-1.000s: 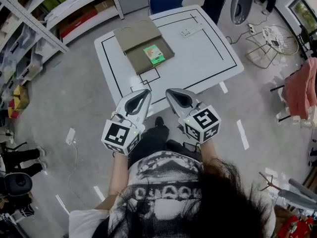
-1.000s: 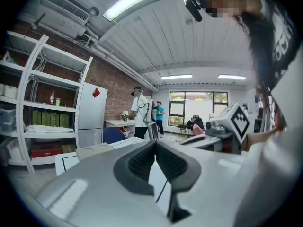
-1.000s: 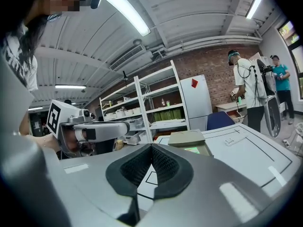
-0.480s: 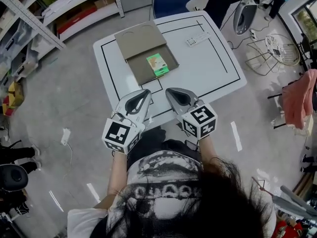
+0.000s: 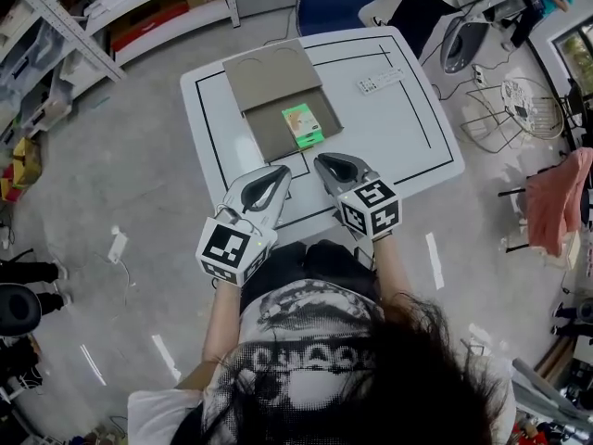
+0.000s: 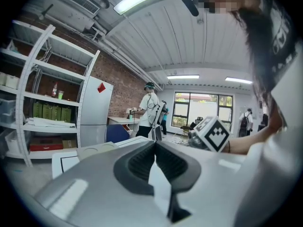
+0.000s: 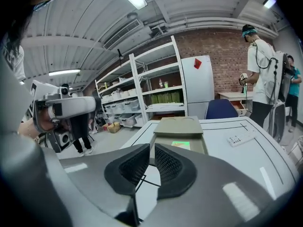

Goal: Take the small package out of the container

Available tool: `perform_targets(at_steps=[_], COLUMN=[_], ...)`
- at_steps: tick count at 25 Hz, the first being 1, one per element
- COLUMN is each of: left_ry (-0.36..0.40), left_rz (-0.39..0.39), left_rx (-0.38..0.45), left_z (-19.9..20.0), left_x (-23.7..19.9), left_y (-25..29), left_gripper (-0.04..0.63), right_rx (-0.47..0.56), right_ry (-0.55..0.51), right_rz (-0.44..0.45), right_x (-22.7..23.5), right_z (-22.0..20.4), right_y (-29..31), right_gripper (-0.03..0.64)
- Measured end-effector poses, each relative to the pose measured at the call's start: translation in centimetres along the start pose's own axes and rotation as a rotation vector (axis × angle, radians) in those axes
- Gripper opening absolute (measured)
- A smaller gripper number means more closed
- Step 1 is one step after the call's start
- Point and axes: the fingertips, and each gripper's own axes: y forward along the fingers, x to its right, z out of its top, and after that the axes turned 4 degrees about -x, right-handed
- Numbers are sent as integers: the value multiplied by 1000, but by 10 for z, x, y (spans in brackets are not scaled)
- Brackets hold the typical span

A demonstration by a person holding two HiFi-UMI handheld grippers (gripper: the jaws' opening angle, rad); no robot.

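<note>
1. Table: white, below and ahead of both grippers.
2. Container: brown, lid flipped back, ahead of both grippers, apart from them.
3. Left gripper: jaws together, empty. Right gripper: jaws closed to a sliver, empty.
4. Small package: green, lying inside container, ahead of right gripper, untouched.

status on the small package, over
Left hand-held gripper and right hand-held gripper shut, empty, over the table near edge. Small package lies in the open container, untouched. Nothing in the way.
</note>
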Motion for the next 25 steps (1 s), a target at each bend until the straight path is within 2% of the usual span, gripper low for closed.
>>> perform_targets(at_steps=[6, 12, 15, 20, 25], left_ry=[-18, -44, -51, -60, -72], left_rz=[54, 159, 203, 262, 343], left_rx=[10, 14, 8, -1, -17], left_z=[-1, -1, -1, -3, -5], left_x=[-7, -14, -17, -17, -27], left_y=[-2, -8, -11, -13, -27], left_gripper=[0, 0, 0, 0, 0], right_rx=[-77, -158, -196, -306, -369], right_ry=[-11, 23, 66, 56, 88], right_rz=[10, 40, 22, 8, -66], right_x=[30, 56, 69, 76, 84], right_z=[-3, -9, -14, -28, -28], right_y=[35, 74, 95, 128, 147], right_gripper=[104, 226, 270, 334, 400])
